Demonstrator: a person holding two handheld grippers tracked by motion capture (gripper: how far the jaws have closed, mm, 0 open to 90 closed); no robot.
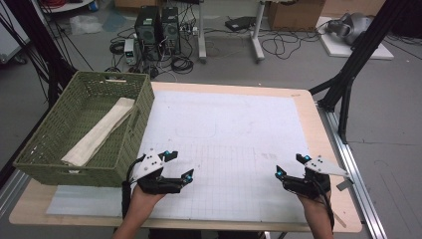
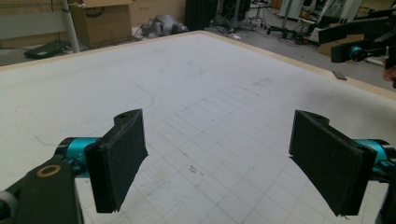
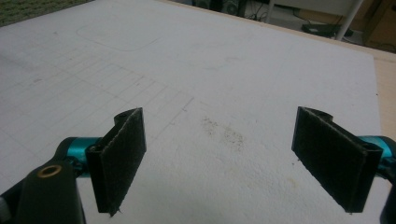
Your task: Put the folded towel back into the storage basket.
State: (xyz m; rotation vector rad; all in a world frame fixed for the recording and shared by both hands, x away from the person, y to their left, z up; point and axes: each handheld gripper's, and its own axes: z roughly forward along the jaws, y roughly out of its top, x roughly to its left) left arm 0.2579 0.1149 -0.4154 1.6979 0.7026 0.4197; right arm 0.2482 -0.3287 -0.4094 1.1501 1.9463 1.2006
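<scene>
The left tool (image 1: 179, 164) hovers low over the near-left part of the white gridded mat (image 1: 234, 134) that covers the pale wooden worktop (image 1: 318, 119), just beside the near right corner of the green woven plastic basket (image 1: 40, 164). Its 2 black padded jaws stand wide apart with nothing between them; in the left gripper view the left tool (image 2: 215, 163) frames bare mat with faint pencil grid lines. The right tool (image 1: 291, 166) hovers over the near-right part of the mat, well apart from the left one, and its 2 jaws also stand wide apart and empty. In the right gripper view the right tool (image 3: 217, 158) looks across the mat at a small brownish smudge (image 3: 224, 133).

The basket sits on the left edge of the worktop, partly over the mat's left border. Inside it lies a long folded beige cloth (image 1: 99, 132), stretched diagonally from the near left toward the far right wall, touched by neither tool.
</scene>
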